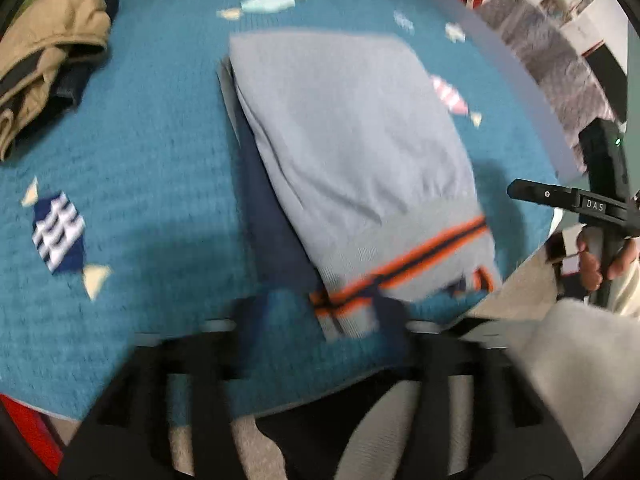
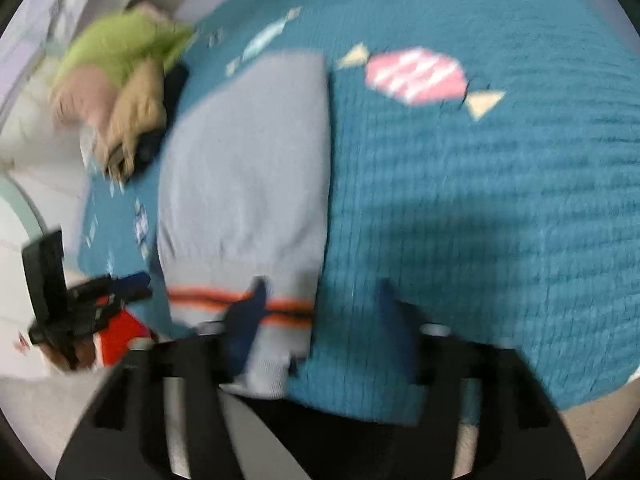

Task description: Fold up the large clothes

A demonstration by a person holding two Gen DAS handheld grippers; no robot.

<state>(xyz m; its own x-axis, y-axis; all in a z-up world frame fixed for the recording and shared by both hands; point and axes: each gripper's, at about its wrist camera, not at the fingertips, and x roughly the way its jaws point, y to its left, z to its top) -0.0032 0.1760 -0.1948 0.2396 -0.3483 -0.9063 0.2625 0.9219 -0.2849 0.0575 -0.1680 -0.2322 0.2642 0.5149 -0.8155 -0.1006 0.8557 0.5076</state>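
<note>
Left wrist view. Nearest: left tool, its two dark fingers spread apart, blurred, nothing between them, tips over the hem end of the folded sweater. Sweater: light grey-blue, ribbed hem with orange and navy stripes, folded into a compact rectangle, lying on a teal blanket printed with candy shapes. Darker blue layer visible under the sweater's left edge. Tan jacket, crumpled, far left on the blanket, well apart from the sweater. Right tool at the right edge, held by a hand; seen from the side, so whether it is spread or pressed together cannot be told here.

Right wrist view. Nearest: right tool, fingers spread wide, empty; left finger over the sweater's striped hem, right finger over bare blanket. Tan jacket and a green garment piled beyond the sweater, upper left. Left tool at the left edge, blurred.
</note>
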